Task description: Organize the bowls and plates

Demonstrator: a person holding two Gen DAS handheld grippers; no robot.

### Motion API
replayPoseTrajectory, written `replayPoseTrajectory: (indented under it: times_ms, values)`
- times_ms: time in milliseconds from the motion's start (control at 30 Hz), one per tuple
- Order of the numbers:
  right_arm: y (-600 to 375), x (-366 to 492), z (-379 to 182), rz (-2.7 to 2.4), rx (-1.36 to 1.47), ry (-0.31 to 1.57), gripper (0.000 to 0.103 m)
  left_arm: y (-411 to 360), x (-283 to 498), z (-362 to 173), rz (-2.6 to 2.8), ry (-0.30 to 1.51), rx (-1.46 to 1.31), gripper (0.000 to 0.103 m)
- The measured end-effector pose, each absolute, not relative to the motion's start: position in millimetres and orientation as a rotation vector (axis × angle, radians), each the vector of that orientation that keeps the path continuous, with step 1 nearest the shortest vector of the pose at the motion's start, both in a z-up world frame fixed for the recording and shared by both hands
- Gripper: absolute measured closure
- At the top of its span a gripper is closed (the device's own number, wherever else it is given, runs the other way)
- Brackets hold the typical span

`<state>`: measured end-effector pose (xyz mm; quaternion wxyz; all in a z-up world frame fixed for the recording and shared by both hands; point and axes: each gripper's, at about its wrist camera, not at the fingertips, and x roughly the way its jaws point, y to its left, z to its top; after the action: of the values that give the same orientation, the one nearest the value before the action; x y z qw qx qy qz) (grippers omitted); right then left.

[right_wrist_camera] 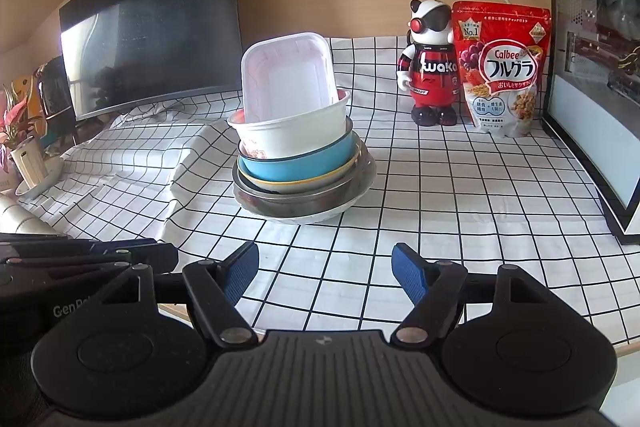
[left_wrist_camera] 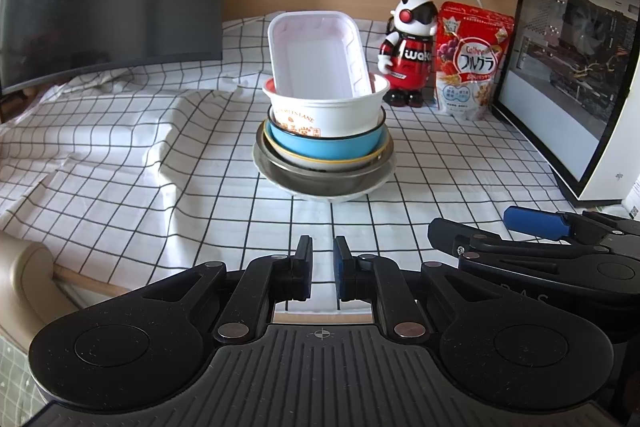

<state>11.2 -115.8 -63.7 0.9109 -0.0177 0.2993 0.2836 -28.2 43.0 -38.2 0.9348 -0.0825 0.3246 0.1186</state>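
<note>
A stack of dishes stands mid-table on the checked cloth. At its bottom a white plate [left_wrist_camera: 332, 198] carries a metal bowl [left_wrist_camera: 320, 183]. Above it nest a yellow-rimmed bowl [left_wrist_camera: 320, 163], a blue bowl [left_wrist_camera: 328, 145] and a white printed bowl [left_wrist_camera: 332, 115]. A white rectangular tray [left_wrist_camera: 320, 59] leans upright inside the top bowl. My left gripper [left_wrist_camera: 322, 267] is shut with nothing in it, near the table's front edge, well short of the stack. My right gripper [right_wrist_camera: 324, 259] is open and empty, also short of the stack [right_wrist_camera: 296, 163].
A dark monitor [right_wrist_camera: 152, 47] stands at the back left. A toy robot [right_wrist_camera: 432, 67] and a red cereal bag [right_wrist_camera: 504, 67] are at the back right, with a glass-sided computer case [left_wrist_camera: 572, 67] along the right. The cloth is rumpled [left_wrist_camera: 176, 131] left of the stack.
</note>
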Motion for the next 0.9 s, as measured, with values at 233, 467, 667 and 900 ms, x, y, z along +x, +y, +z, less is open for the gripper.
replayPoseTrajectory:
  times_ms: [233,467,667,900]
  values:
    - [-115.7,11.9,-65.2,0.583,-0.034,0.622,0.029,42.4,-26.0,-39.7,0.243,0.668,-0.172,0.090]
    - [-115.8,12.0,-65.1,0.582,-0.033,0.622,0.029,43.0,-25.4,-39.9,0.241,0.668,-0.172,0.090]
    - [-116.6,14.6,-66.6,0.579,-0.029,0.625,0.029,42.3,-25.1,-40.2,0.241,0.669,-0.171,0.090]
    - [-116.4,15.5,-67.1,0.583,-0.028,0.629,0.029,40.6,-23.2,-41.8,0.243,0.673,-0.176,0.090]
